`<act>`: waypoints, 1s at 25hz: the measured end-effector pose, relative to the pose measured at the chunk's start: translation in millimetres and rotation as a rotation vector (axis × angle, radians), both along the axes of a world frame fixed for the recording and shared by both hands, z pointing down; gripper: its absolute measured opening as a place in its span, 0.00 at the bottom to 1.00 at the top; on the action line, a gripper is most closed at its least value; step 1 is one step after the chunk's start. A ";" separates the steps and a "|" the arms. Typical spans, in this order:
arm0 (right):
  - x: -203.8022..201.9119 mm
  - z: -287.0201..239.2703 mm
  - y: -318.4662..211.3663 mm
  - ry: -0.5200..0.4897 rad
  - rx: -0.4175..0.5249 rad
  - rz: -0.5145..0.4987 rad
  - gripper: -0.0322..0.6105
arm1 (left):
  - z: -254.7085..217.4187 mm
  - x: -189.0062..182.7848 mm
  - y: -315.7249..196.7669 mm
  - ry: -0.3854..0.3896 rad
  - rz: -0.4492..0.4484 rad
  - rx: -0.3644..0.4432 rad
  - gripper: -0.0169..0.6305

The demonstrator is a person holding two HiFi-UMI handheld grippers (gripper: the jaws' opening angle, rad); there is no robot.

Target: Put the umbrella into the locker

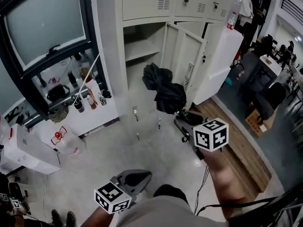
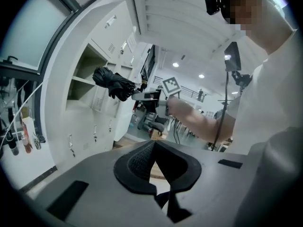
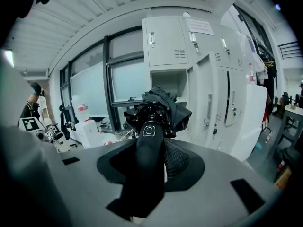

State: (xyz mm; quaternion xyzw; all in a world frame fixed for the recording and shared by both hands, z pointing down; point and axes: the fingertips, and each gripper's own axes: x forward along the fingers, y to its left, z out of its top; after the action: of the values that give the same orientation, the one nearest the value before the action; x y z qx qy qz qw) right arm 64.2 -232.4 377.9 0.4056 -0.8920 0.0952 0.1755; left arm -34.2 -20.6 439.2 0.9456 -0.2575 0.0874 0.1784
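One umbrella [image 1: 163, 90]: folded, held in the air just outside the open locker [image 1: 141, 47], not yet inside.
Right gripper [image 1: 182, 117]: clamped on its handle.
Left gripper [image 1: 137, 178]: jaws together, empty, low and near.
Remaining: carry it in and release it.

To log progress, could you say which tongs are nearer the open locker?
Right: the right tongs hold the umbrella before the open locker; the left tongs sit well back.

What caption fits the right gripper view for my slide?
Right gripper clamps a folded black umbrella by its handle, facing the open locker compartment.
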 end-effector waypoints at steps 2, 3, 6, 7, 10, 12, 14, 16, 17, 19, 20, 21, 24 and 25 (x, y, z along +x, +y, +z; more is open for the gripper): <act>-15.2 -9.3 -27.5 0.008 0.008 -0.004 0.29 | -1.5 -7.9 -9.3 0.023 0.000 -0.003 0.04; -21.9 -15.0 -42.1 0.010 0.013 -0.005 0.29 | -1.9 -11.8 -15.6 0.036 -0.003 -0.006 0.04; -39.6 -29.8 -88.1 0.007 0.026 -0.009 0.29 | -3.6 -23.1 -36.7 0.052 -0.017 -0.015 0.04; -44.4 -33.1 -103.2 0.006 0.027 -0.009 0.29 | -4.7 -27.1 -43.9 0.051 -0.023 -0.014 0.04; -57.2 -44.8 -149.8 0.002 0.035 -0.004 0.29 | -11.0 -39.5 -73.1 0.061 -0.054 -0.006 0.04; -68.9 -53.0 -180.7 -0.001 0.048 -0.009 0.29 | -15.8 -46.9 -96.0 0.064 -0.079 0.003 0.04; -81.3 -58.2 -210.5 -0.002 0.057 -0.019 0.29 | -20.0 -53.1 -118.5 0.055 -0.100 0.012 0.04; -93.9 -62.2 -239.7 0.001 0.061 -0.031 0.29 | -25.1 -58.6 -141.2 0.048 -0.122 0.020 0.04; -100.0 -64.2 -253.6 0.002 0.061 -0.039 0.29 | -27.8 -61.1 -152.8 0.047 -0.136 0.025 0.04; -110.9 -68.0 -279.6 0.003 0.064 -0.050 0.29 | -32.7 -65.0 -175.6 0.050 -0.163 0.031 0.04; -116.0 -69.7 -291.6 0.009 0.071 -0.056 0.29 | -34.8 -65.7 -185.5 0.054 -0.172 0.031 0.04; -121.2 -70.9 -303.2 0.014 0.078 -0.064 0.29 | -36.4 -66.0 -194.5 0.057 -0.180 0.031 0.04; -134.6 -69.8 -339.5 0.024 0.078 -0.079 0.29 | -38.4 -67.2 -220.2 0.058 -0.209 0.030 0.04; -137.5 -68.3 -352.1 0.031 0.074 -0.076 0.29 | -38.7 -68.0 -228.4 0.059 -0.220 0.031 0.04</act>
State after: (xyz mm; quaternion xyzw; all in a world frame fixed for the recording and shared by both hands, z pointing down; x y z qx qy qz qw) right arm -73.3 -584.5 309.6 0.3790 -0.9068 0.0490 0.1777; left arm -102.2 -249.0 400.4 0.9164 -0.3558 0.0356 0.1799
